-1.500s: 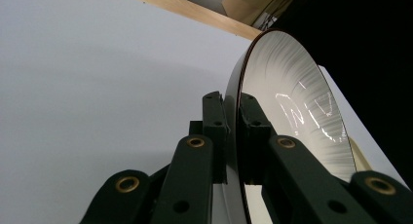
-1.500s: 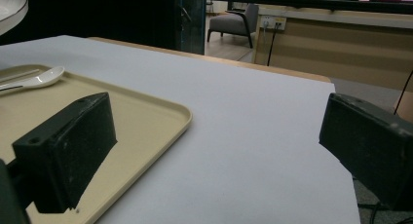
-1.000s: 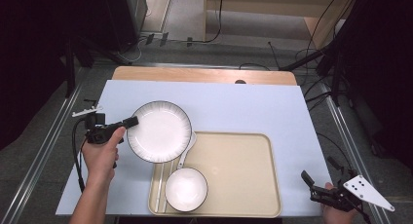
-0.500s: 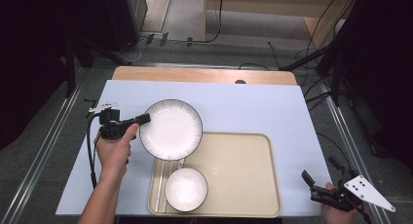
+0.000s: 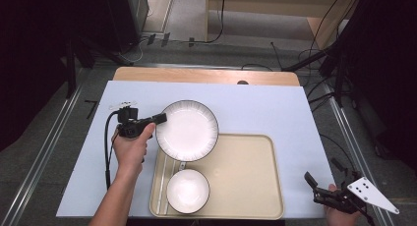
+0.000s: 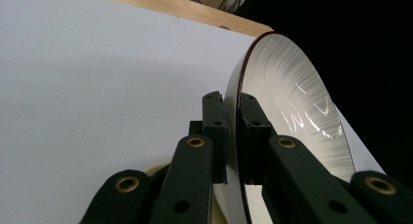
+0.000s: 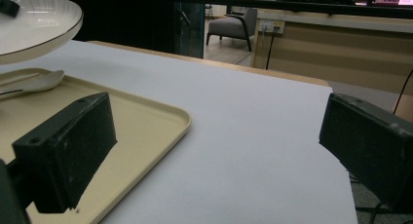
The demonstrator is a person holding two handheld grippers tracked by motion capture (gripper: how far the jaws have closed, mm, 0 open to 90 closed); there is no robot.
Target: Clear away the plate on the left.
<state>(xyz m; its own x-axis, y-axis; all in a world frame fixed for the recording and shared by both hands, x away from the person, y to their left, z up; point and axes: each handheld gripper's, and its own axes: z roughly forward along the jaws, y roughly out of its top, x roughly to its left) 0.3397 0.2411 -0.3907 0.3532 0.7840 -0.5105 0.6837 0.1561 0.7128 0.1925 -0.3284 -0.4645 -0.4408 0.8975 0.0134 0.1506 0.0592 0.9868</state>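
Note:
My left gripper (image 5: 160,119) is shut on the left rim of a large white plate (image 5: 187,130) with a thin dark edge. The plate hangs in the air over the far left corner of the beige tray (image 5: 246,186). In the left gripper view both pads (image 6: 215,131) pinch the rim of the plate (image 6: 292,107), which shows edge-on. A small white bowl (image 5: 188,190) sits in the tray's near left part. My right gripper (image 5: 314,186) rests open at the table's near right edge, jaws wide apart (image 7: 219,136) and nothing between them.
A white spoon (image 7: 34,83) lies in the tray (image 7: 146,117) under the raised plate (image 7: 34,24). The table has a pale blue mat (image 5: 275,108) with a wooden strip (image 5: 206,74) along the far edge. Cables and dark stands surround the table.
The left hand has carried the plate to the right, from beside the tray's left edge to over its far left corner. The right gripper has stayed where it was.

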